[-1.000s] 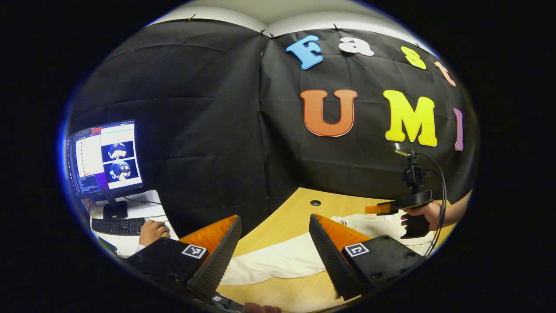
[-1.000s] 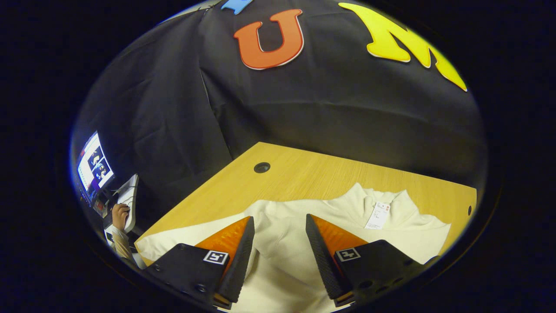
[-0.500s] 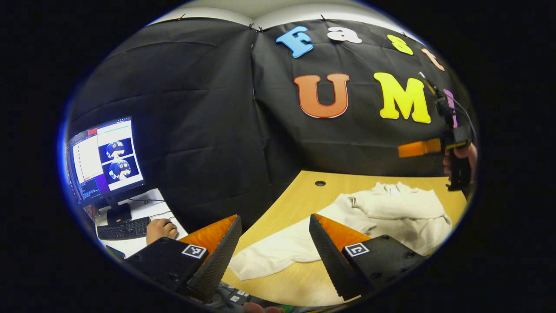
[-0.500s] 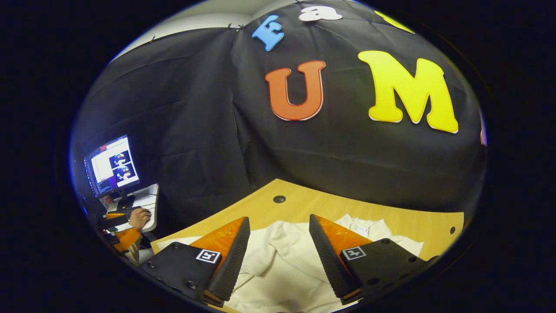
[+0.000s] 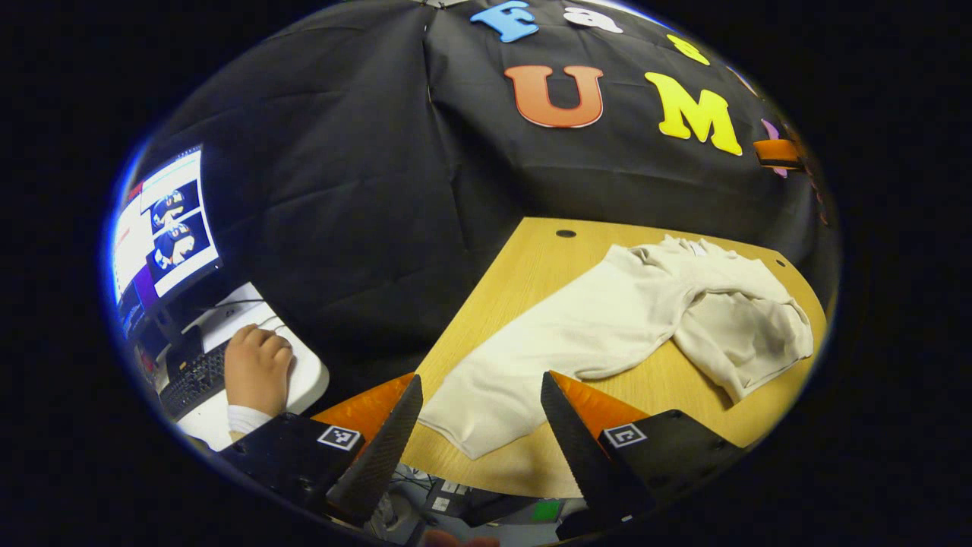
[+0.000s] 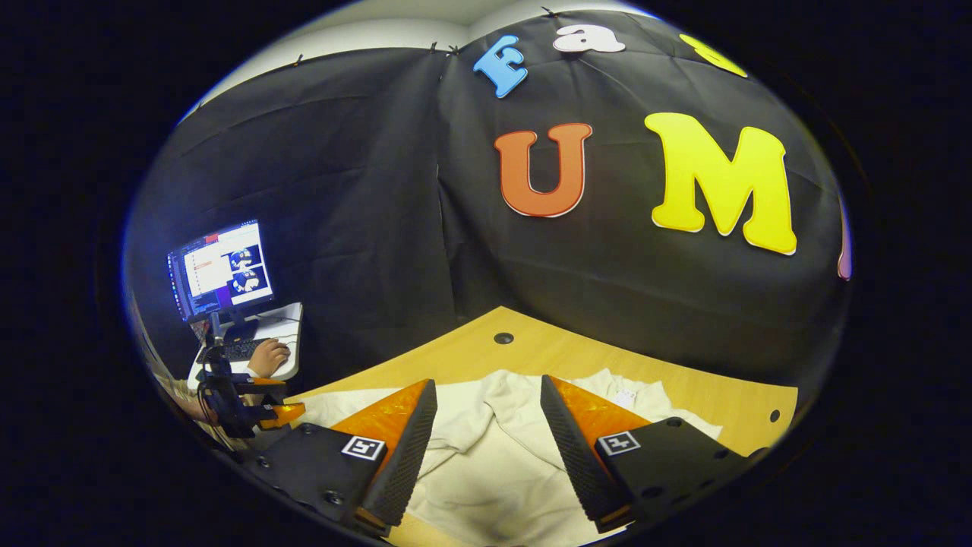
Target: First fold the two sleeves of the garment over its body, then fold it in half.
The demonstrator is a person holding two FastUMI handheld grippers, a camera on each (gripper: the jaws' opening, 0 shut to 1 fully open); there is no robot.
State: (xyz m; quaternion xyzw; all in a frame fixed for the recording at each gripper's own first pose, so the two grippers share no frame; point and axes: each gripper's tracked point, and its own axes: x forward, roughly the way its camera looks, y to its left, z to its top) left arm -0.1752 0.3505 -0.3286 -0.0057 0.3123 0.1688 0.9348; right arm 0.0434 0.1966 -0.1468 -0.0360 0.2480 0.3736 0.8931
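- Left gripper view: the left gripper (image 5: pixel 474 425) hovers over the near edge of the wooden bench (image 5: pixel 524 266). Its jaws stand wide apart and have hold of nothing.
- In the same view the cream sweatshirt (image 5: pixel 645 319) lies on the bench, towards the far right part. One long sleeve (image 5: pixel 531 365) lies stretched out flat towards this gripper, and its cuff ends between the two fingers, at the bench edge.
- On the right side, the other sleeve seems already laid over the body (image 5: pixel 744 327), which looks bunched. I judge that one sleeve fold is done and the second is not yet done; the fold in half is also left.
- At the upper right edge a small part of the right gripper (image 5: pixel 776 152) shows, high above the bench.
- Further left there are a monitor (image 5: pixel 159 220), a keyboard (image 5: pixel 194 376) and a person's hand (image 5: pixel 254 368) on a side desk.
- Right gripper view: the right gripper (image 6: pixel 486 448) is above the sweatshirt body, jaws wide apart and empty. The cloth under it is wrinkled.
- This view gives the collar side and a small white tag (image 6: pixel 625 397), but the length of the stretched sleeve cannot be judged here. The left gripper shows small at the left.
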